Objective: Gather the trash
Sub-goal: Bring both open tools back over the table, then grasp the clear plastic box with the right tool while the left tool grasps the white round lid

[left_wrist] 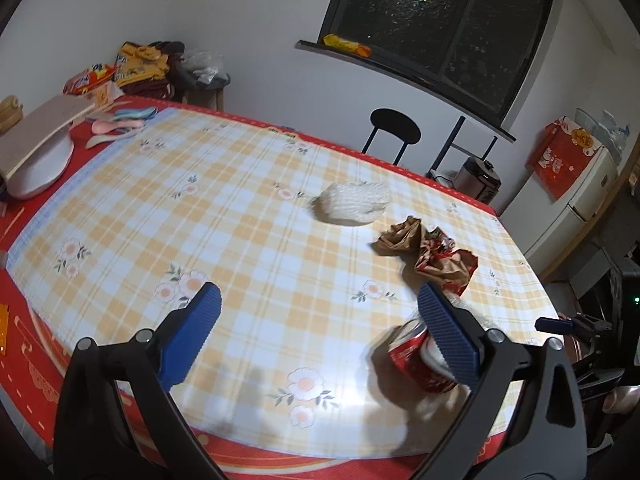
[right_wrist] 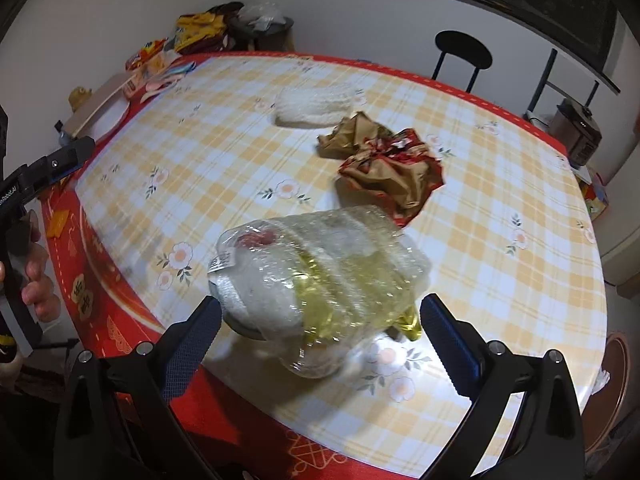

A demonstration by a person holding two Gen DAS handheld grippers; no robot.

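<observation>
Blue-padded left gripper (left_wrist: 318, 312): jaws wide, empty | red can (left_wrist: 420, 354) lying on checked cloth (left_wrist: 224, 184), just inside right finger | right gripper (right_wrist: 320, 322): jaws wide, empty | clear bag (right_wrist: 320, 276) between fingers, just ahead | crumpled paper (right_wrist: 390, 168) and white net (right_wrist: 316, 106) beyond.

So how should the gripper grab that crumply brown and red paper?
Probably pinch the raised ridge in the middle of the crumpled brown and red paper, coming straight down from above. It lies low and spread out on the checked tablecloth, so its flat edges give little to hold, while the bunched folds stick up. The right gripper is open and nearest.
</observation>
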